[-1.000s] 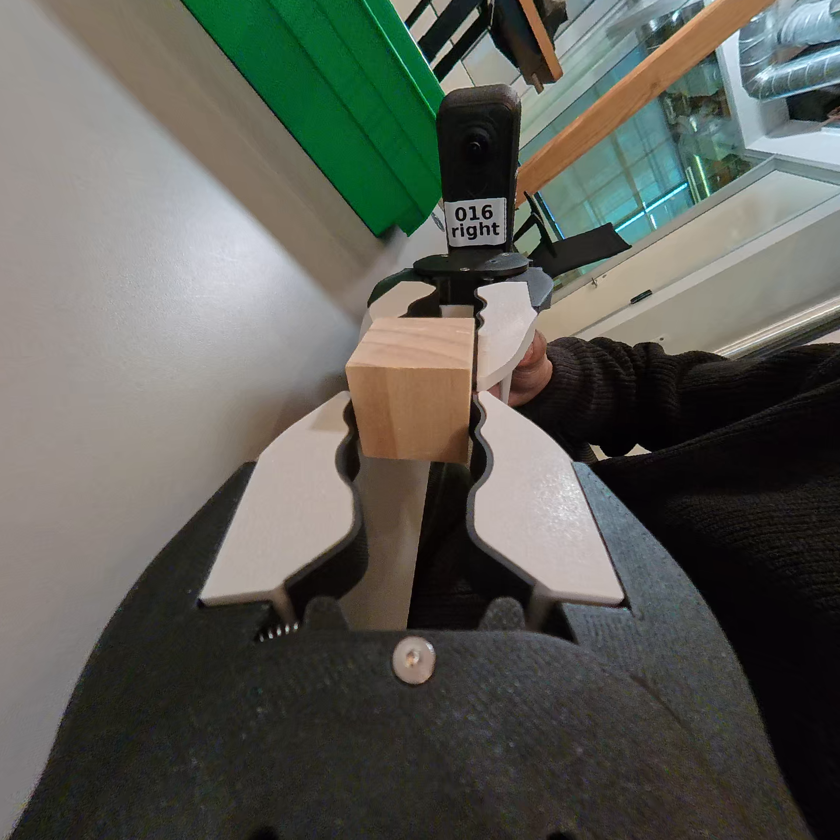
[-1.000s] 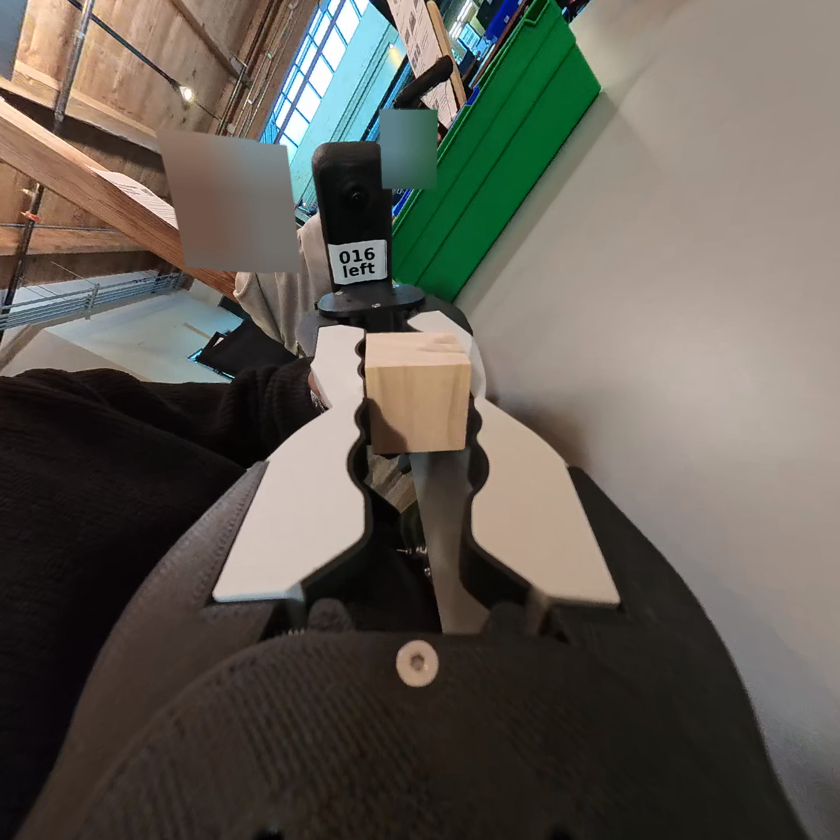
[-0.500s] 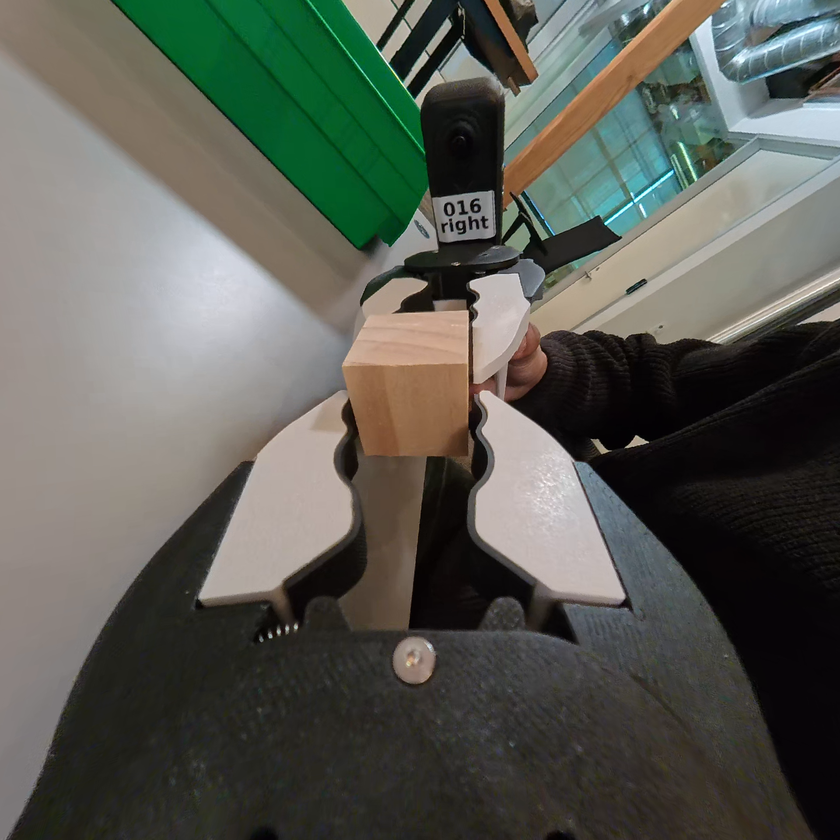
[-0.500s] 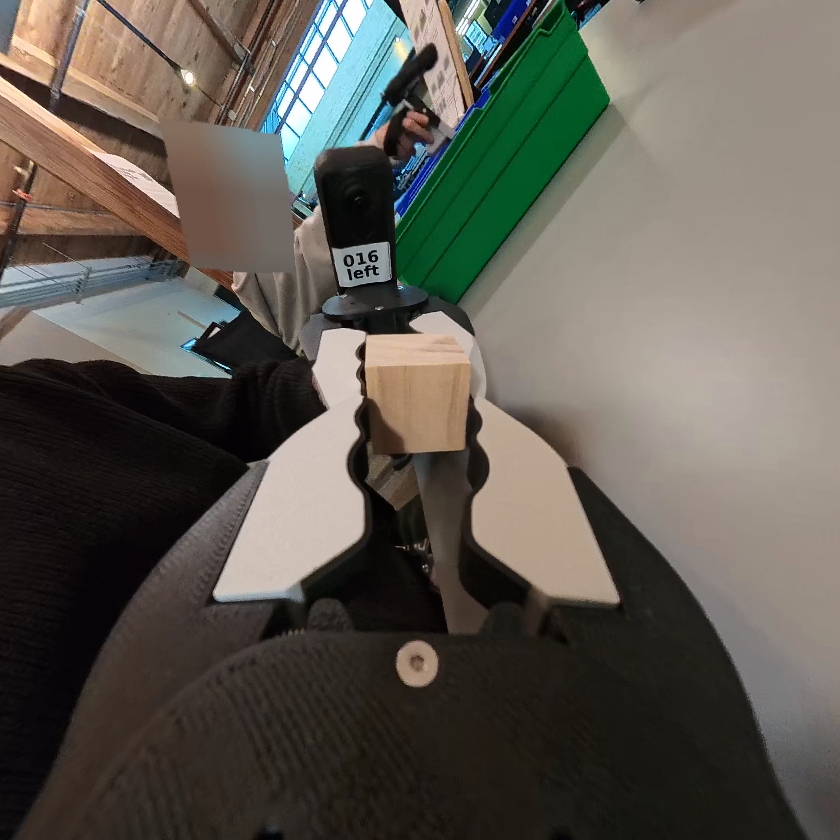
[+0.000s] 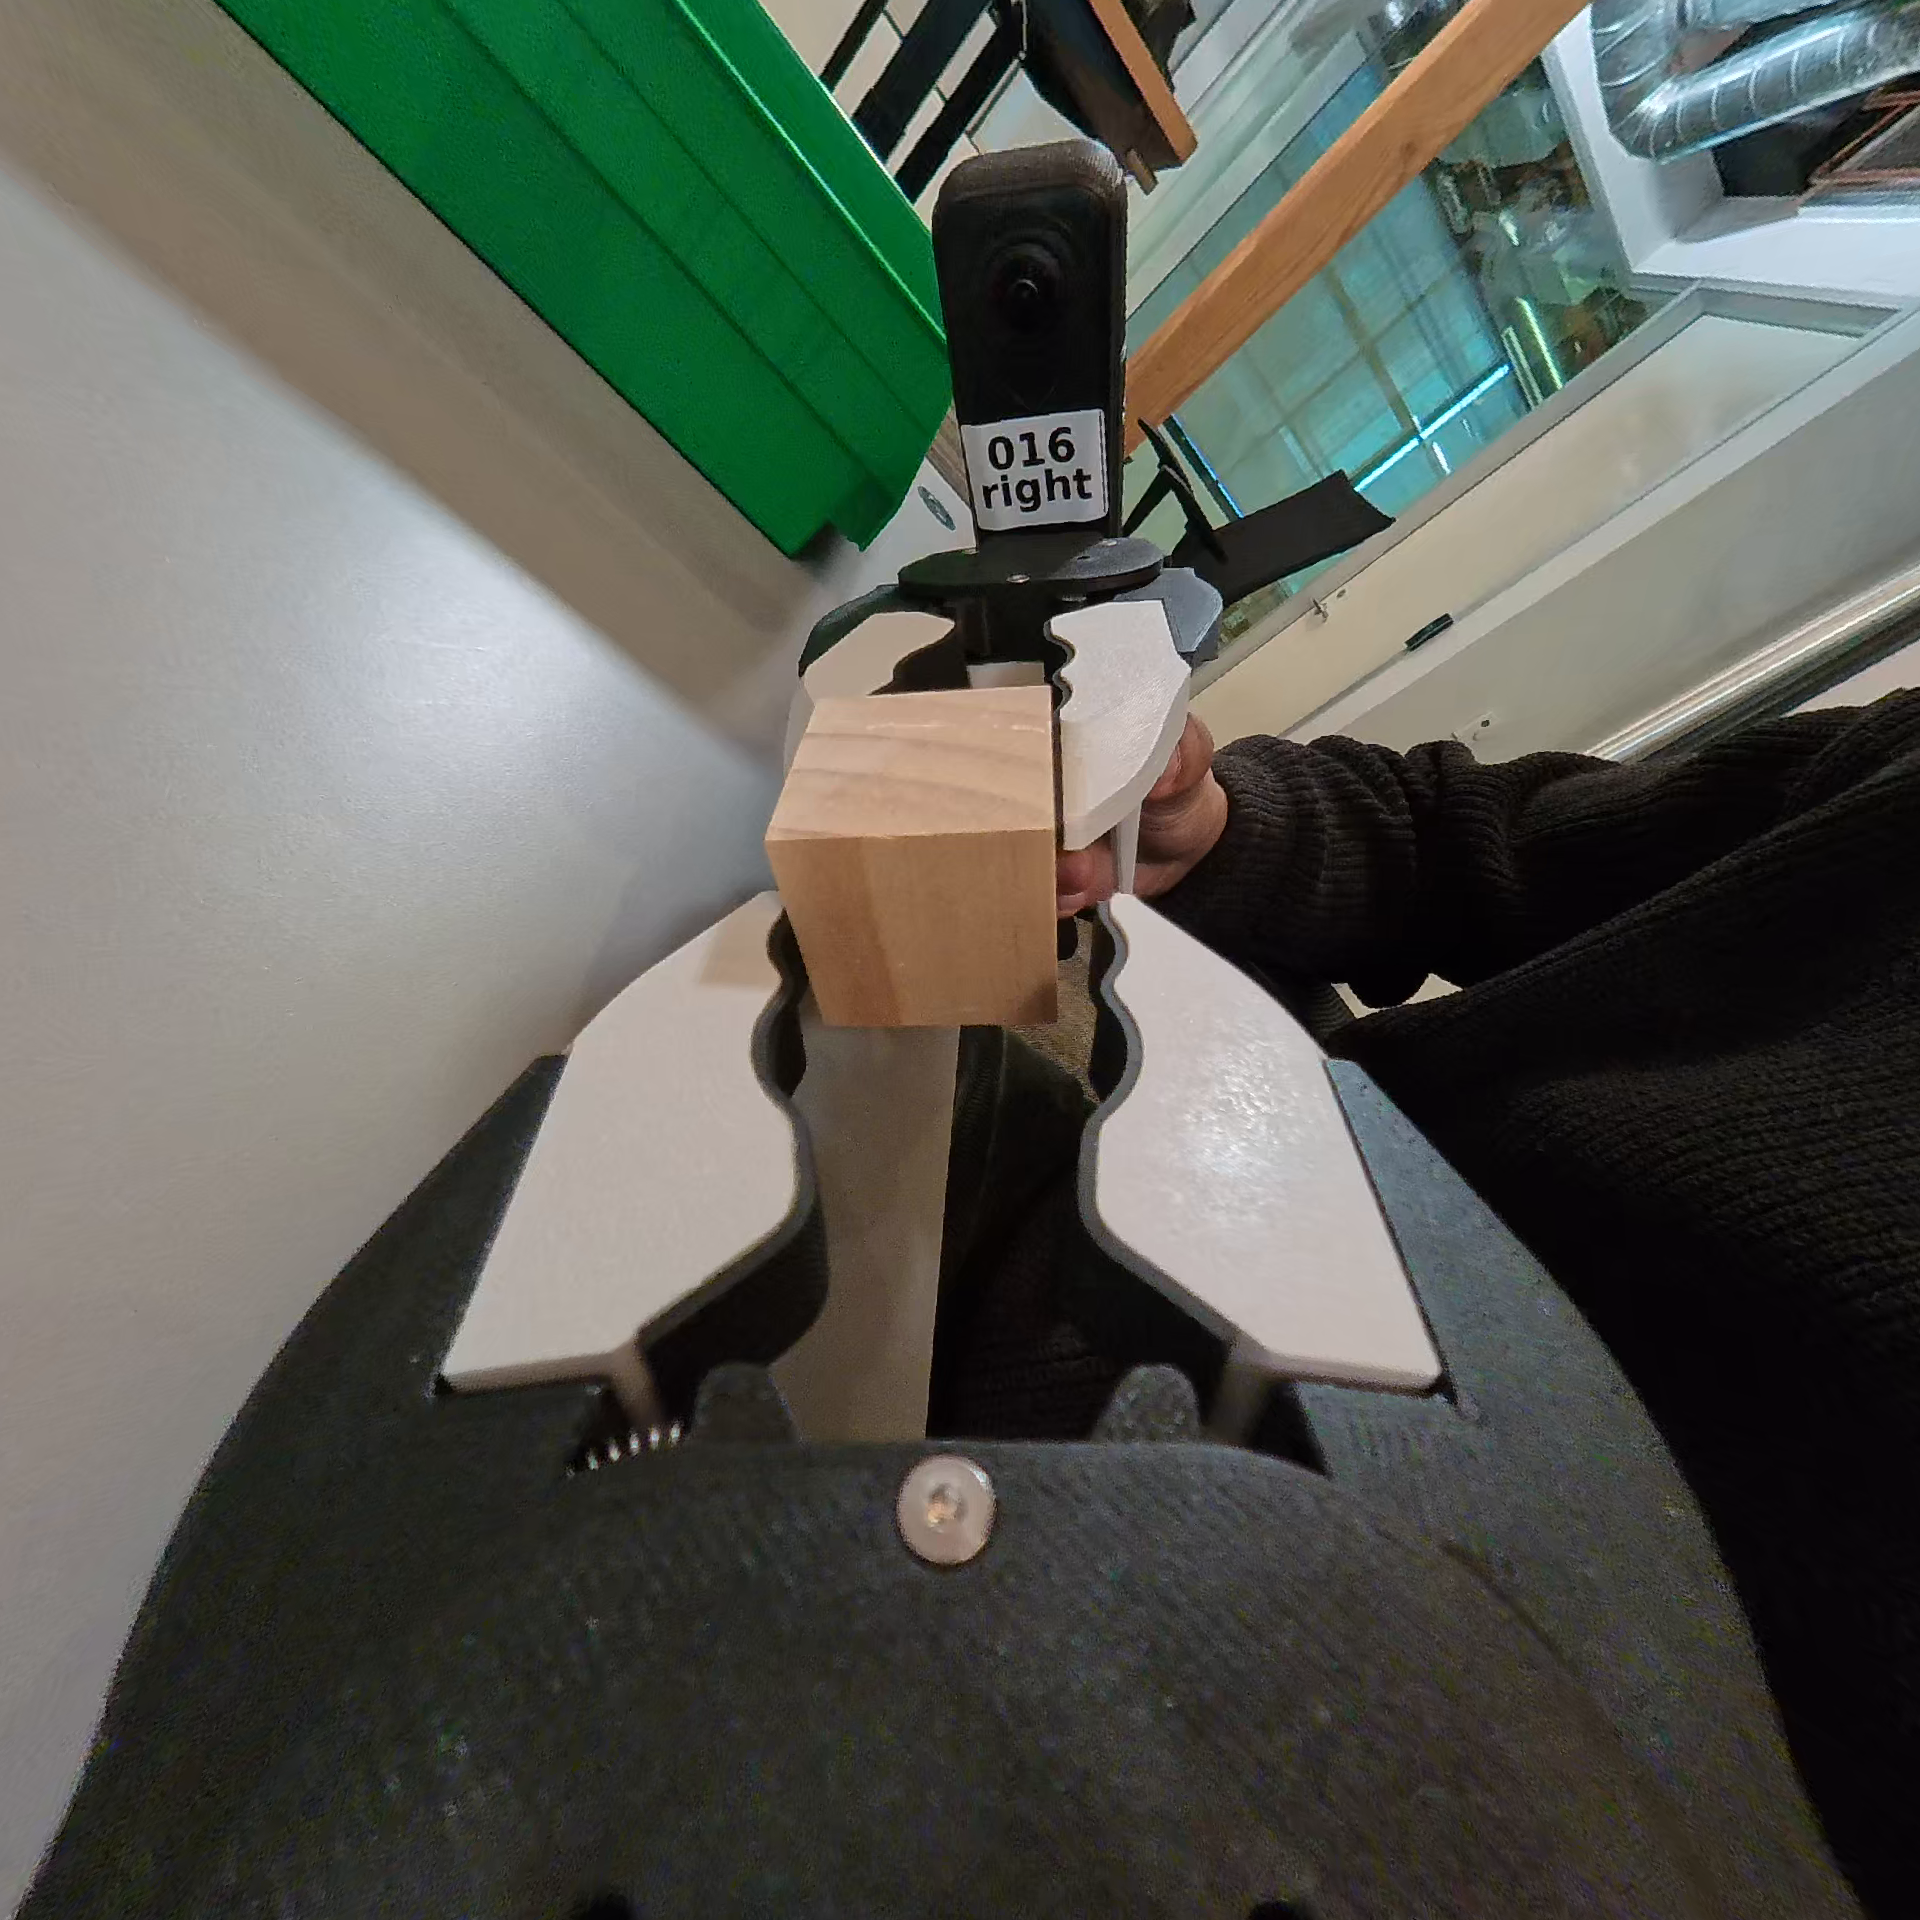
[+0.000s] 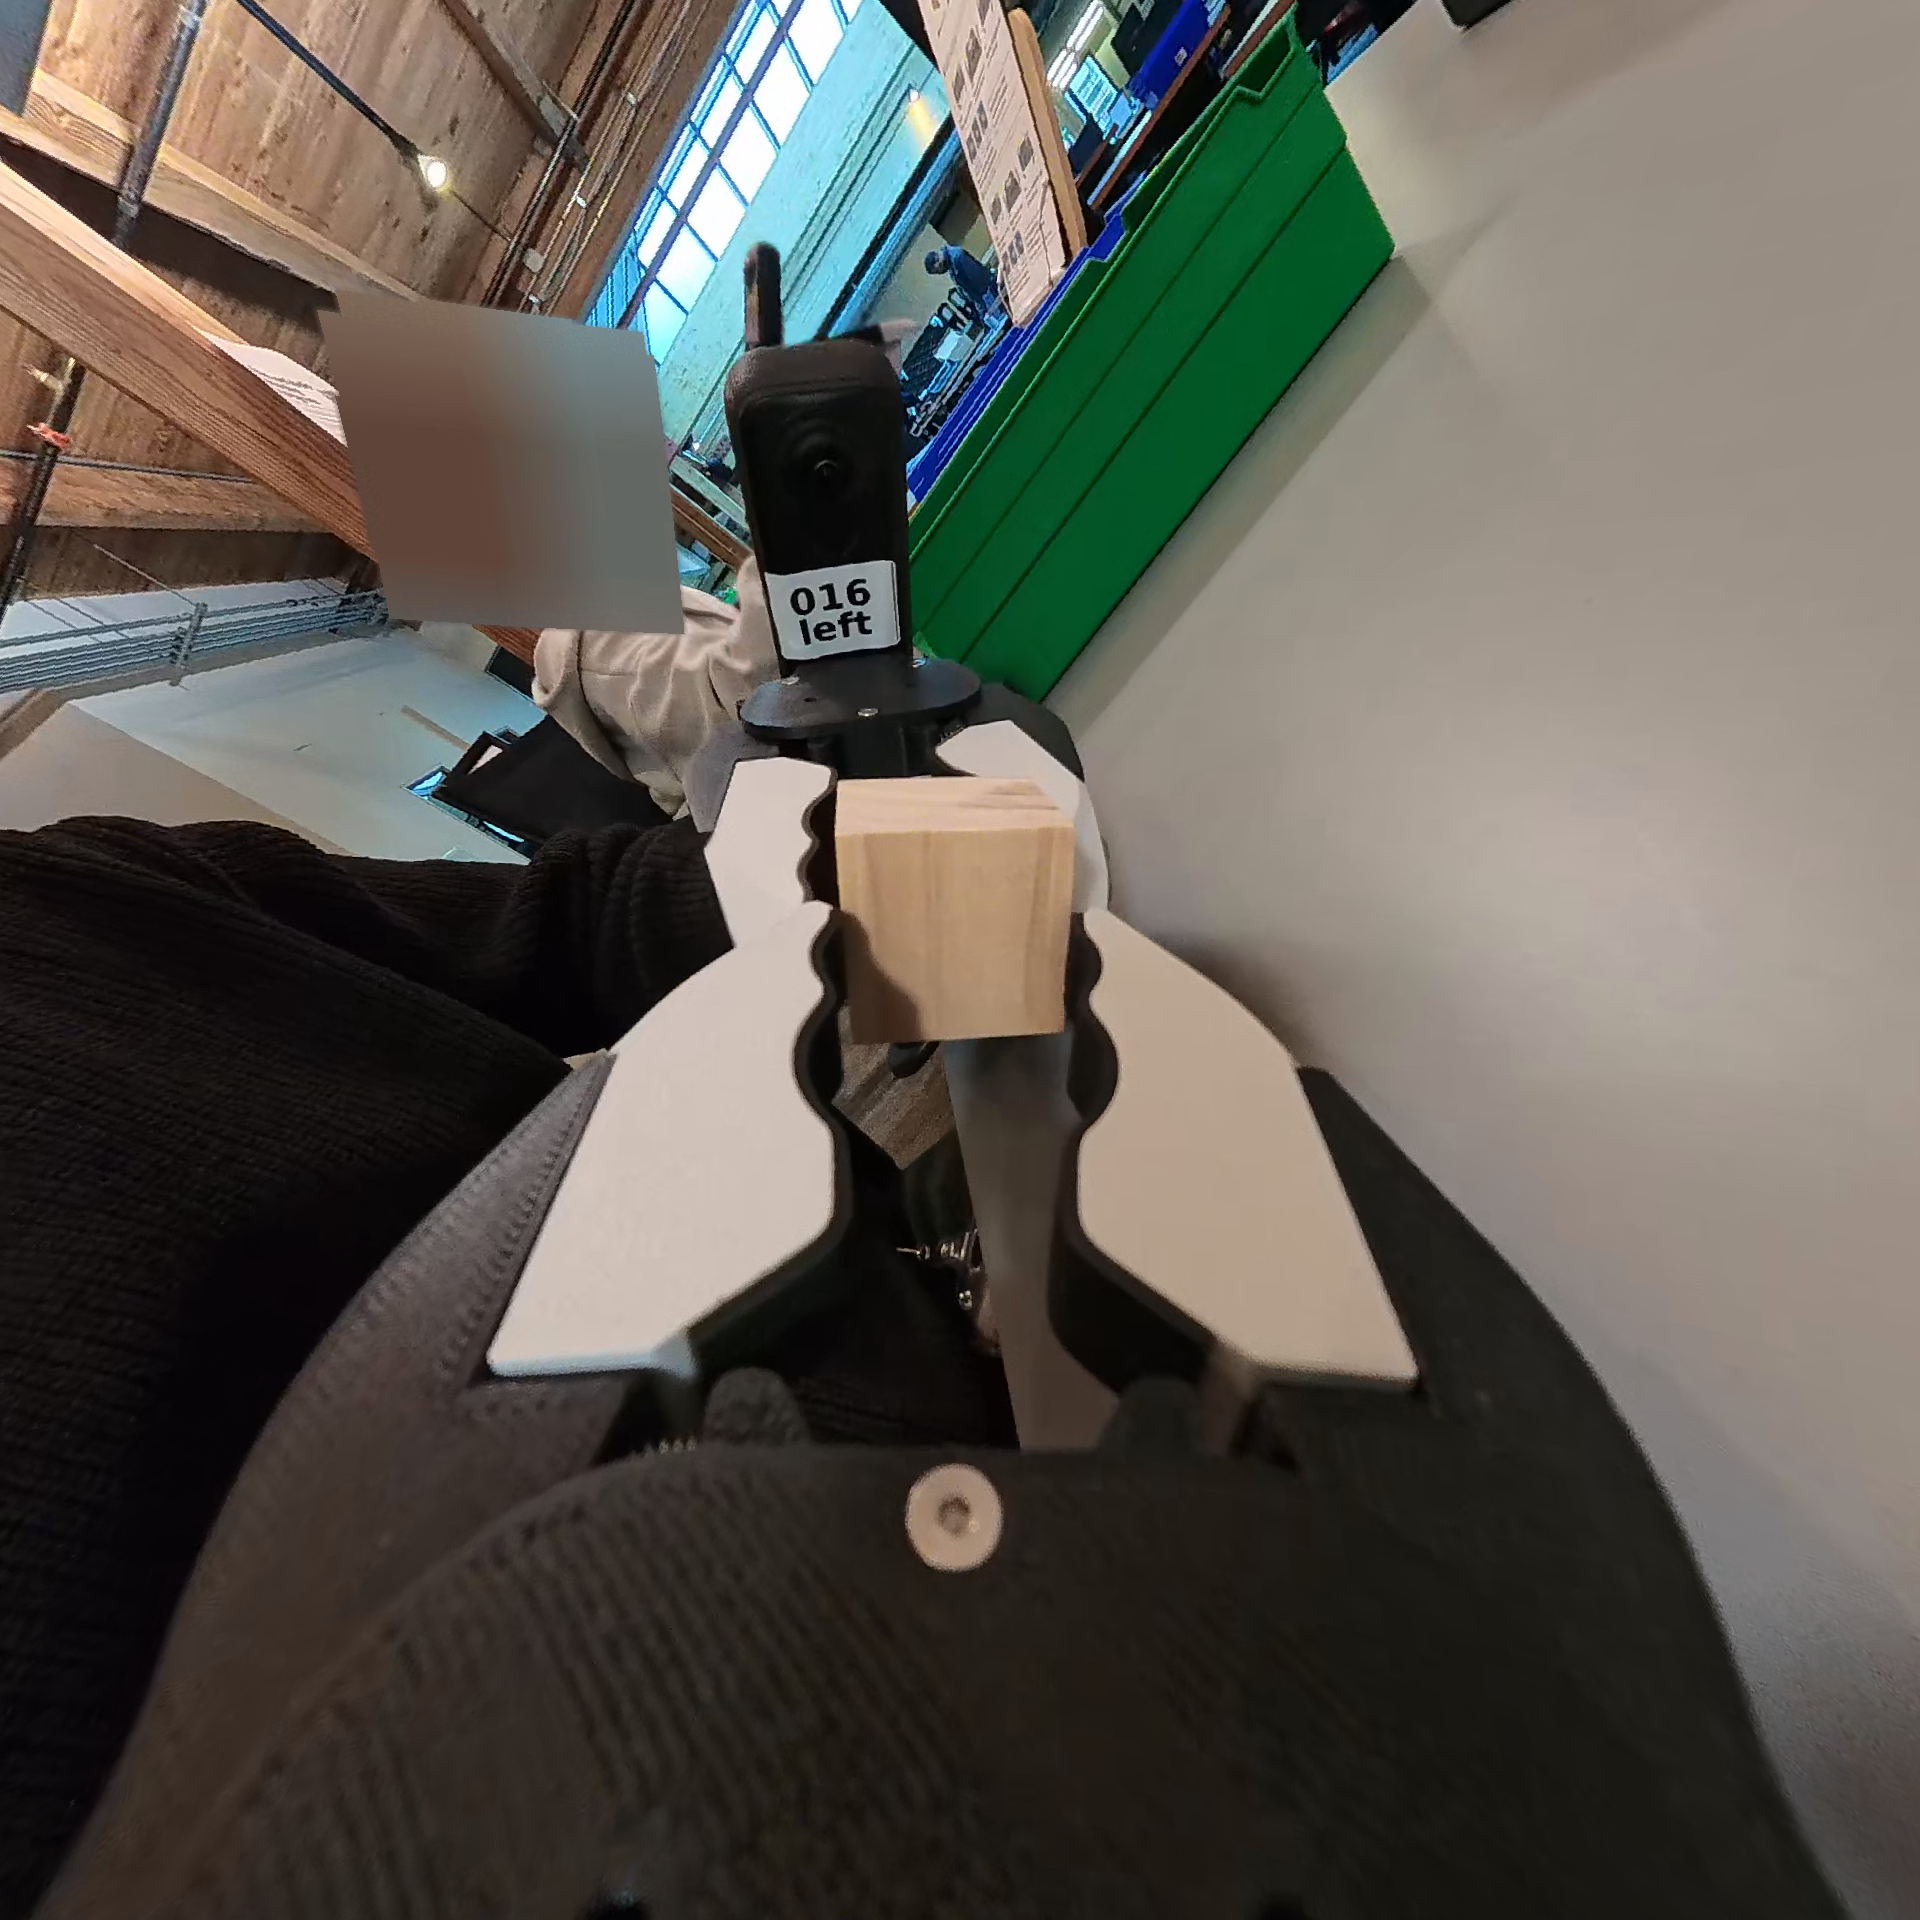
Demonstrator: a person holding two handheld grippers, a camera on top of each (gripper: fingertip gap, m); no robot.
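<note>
Two grippers meet nose to nose, with one wooden block (image 5: 914,894) between their tips, held up off the pale grey table (image 5: 260,831). The views are tilted, so the table runs up one side of each.

In the right wrist view, the right gripper (image 6: 951,925) has its white fingers (image 6: 717,1091) set narrow, pressed close along both side faces of the block, so it appears to be gripping it. The left gripper (image 5: 940,925) also straddles the block at a narrow spread. One of its fingers (image 5: 665,1143) lies against the block's side, while a thin dark gap shows along the other side, so I cannot tell whether it is really clamping.

Behind the block in the left wrist view, a black camera (image 5: 1029,291) with a white sticker stands upright on the right gripper. A bare hand (image 5: 1164,821) in a black knitted sleeve (image 5: 1507,883) holds that gripper from behind.

Green plastic crates (image 5: 644,239) sit stacked at the far end of the table. A wooden beam (image 5: 1330,197) and large windows lie beyond. A person in a pale top (image 6: 644,696) is behind the left gripper in the right wrist view.
</note>
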